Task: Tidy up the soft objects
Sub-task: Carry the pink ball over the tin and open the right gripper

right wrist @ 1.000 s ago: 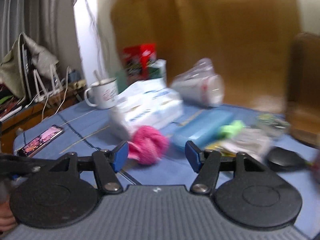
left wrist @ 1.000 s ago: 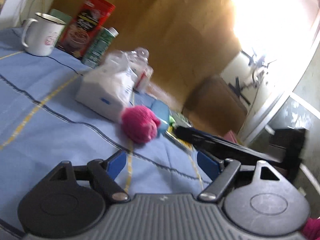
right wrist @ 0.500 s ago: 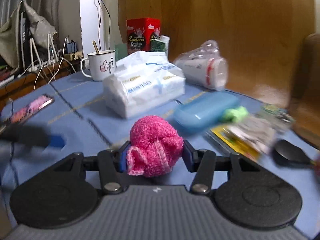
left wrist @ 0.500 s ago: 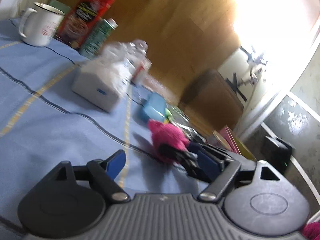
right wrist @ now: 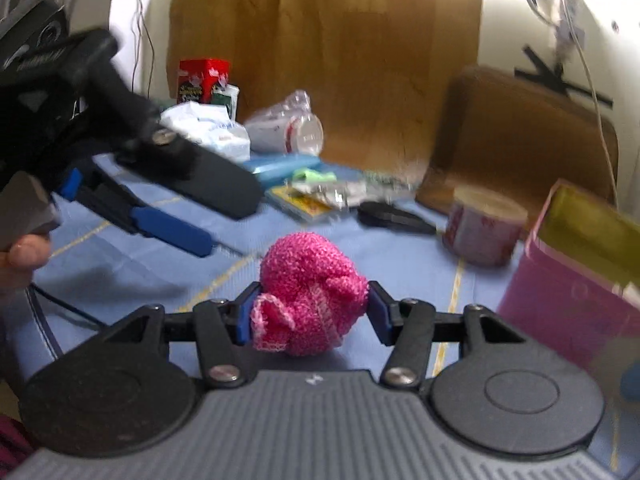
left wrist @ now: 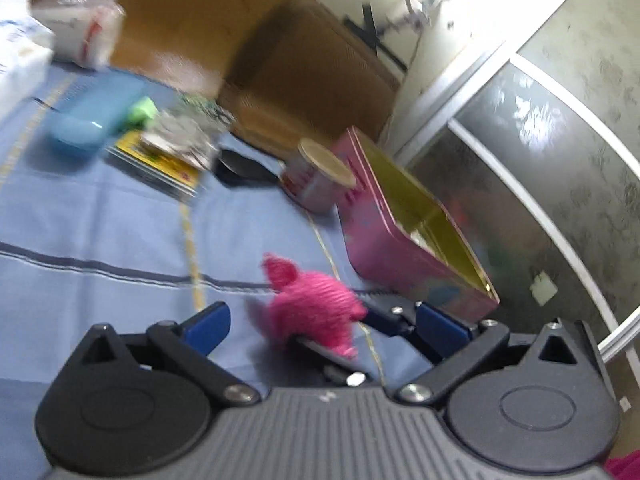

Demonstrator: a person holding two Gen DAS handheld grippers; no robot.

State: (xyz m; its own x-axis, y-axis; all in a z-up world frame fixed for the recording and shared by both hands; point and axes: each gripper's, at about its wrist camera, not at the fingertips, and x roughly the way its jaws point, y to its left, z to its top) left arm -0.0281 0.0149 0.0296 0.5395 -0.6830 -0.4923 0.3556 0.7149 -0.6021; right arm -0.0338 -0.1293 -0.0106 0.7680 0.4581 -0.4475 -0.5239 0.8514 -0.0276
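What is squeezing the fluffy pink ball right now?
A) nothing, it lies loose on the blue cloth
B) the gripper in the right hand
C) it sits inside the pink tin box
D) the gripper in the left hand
B: in the right wrist view the pink ball sits between the blue pads of the right gripper, which press on both its sides, though the jaws are opening a little; the left gripper is empty and opening.

Each camera sits just behind its own gripper, low over the blue tablecloth, looking forward and slightly down along the fingers. The left one faces the pink tin box and the glass door behind it; the right one faces the wooden panel. Both catch the pink knitted ball, the box, the round can and the blue case.
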